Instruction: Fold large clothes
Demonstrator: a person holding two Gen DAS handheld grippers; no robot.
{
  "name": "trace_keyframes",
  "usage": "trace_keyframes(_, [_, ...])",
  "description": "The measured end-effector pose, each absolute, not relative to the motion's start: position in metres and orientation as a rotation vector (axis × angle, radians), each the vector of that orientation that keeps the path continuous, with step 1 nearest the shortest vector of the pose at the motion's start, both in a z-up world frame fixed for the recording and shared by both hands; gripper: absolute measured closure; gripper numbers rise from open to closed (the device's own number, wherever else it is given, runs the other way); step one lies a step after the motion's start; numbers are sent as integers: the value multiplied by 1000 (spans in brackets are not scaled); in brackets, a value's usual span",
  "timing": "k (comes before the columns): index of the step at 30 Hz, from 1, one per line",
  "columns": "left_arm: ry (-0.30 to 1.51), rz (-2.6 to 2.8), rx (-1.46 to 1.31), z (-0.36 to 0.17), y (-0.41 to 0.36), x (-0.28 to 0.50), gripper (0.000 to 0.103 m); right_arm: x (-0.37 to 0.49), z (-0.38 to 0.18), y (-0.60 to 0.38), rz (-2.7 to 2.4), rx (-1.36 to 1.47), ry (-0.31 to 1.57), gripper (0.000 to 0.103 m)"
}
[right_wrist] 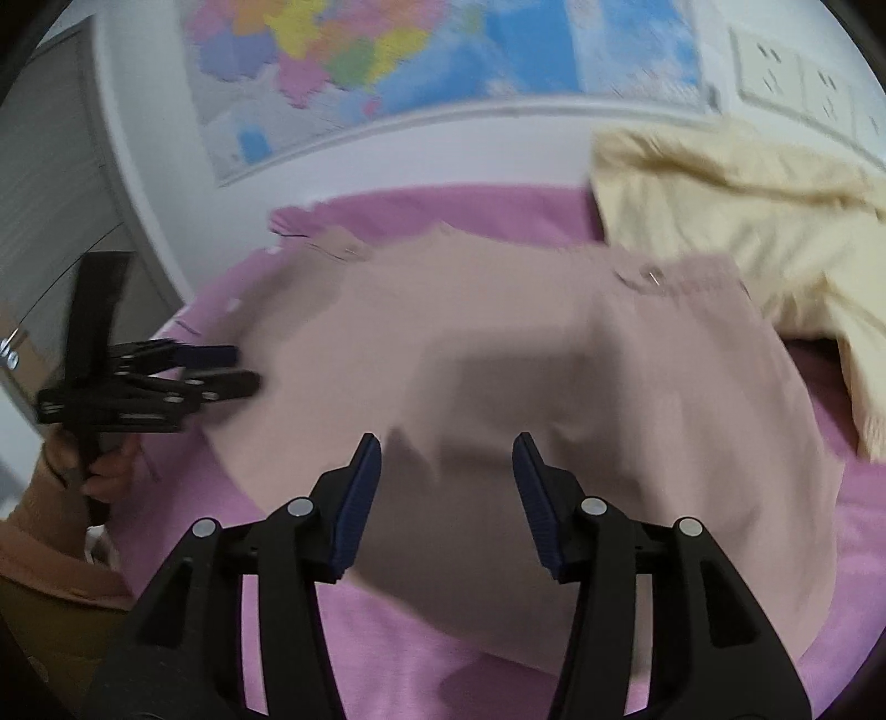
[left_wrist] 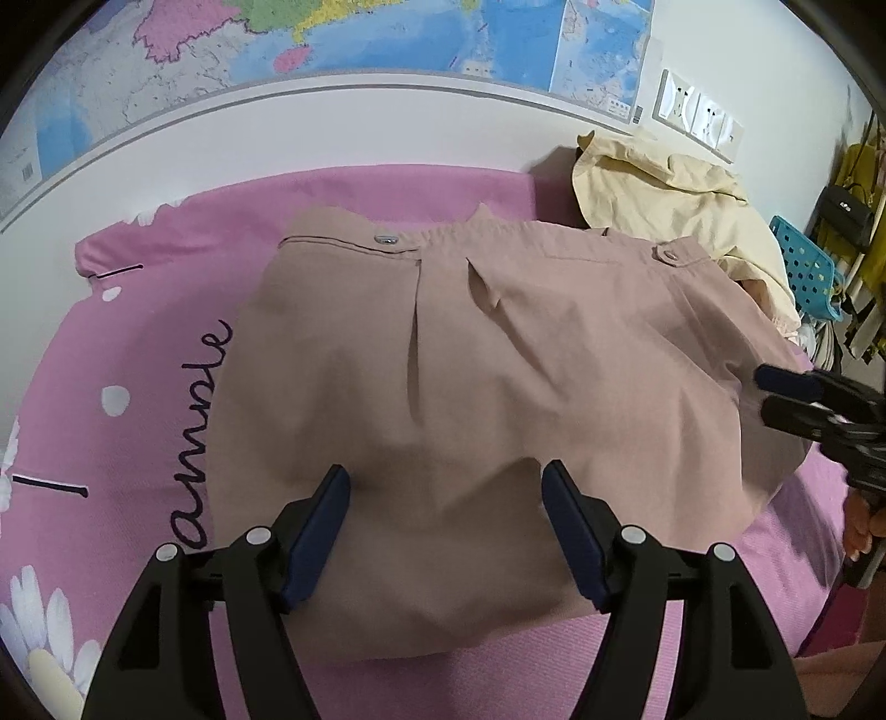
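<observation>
Your dusty-pink garment lies folded on the pink bedsheet, with both grippers over its near edge.

The bedsheet, printed with daisies and dark script, runs up to the far wall, where a world map hangs. The garment spreads across the middle of the sheet, its buttoned band at the far side; a cream-yellow garment sits crumpled at the far right. Your left gripper hovers at the near hem, jaws spread wide, holding nothing. Your right gripper hangs over the near right part, jaws likewise spread and empty.
</observation>
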State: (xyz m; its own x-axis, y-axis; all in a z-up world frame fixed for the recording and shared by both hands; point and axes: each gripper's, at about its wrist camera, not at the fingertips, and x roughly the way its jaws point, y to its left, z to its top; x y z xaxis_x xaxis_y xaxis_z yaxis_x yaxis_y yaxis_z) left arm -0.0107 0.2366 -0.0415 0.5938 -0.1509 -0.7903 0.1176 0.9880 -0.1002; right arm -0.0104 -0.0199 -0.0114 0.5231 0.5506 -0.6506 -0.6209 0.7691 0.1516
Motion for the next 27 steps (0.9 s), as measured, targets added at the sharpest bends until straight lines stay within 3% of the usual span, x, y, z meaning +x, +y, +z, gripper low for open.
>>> trace_keyframes(6, [910, -148, -21, -38, 236, -15, 34, -24, -10, 22, 828, -184, 723, 52])
trace_keyframes(13, [900, -119, -44, -34, 253, -22, 34, 6, -49, 34, 751, -183, 836, 54])
trace_keyframes(19, [897, -57, -67, -32, 287, -31, 38, -4, -30, 36, 777, -217, 794, 51])
trace_keyframes(24, [904, -52, -155, -33, 310, -40, 38, -37, -11, 64, 893, -348, 691, 35])
trace_keyframes(27, [912, -59, -180, -35, 313, -47, 38, -50, -18, 88, 931, -459, 672, 34])
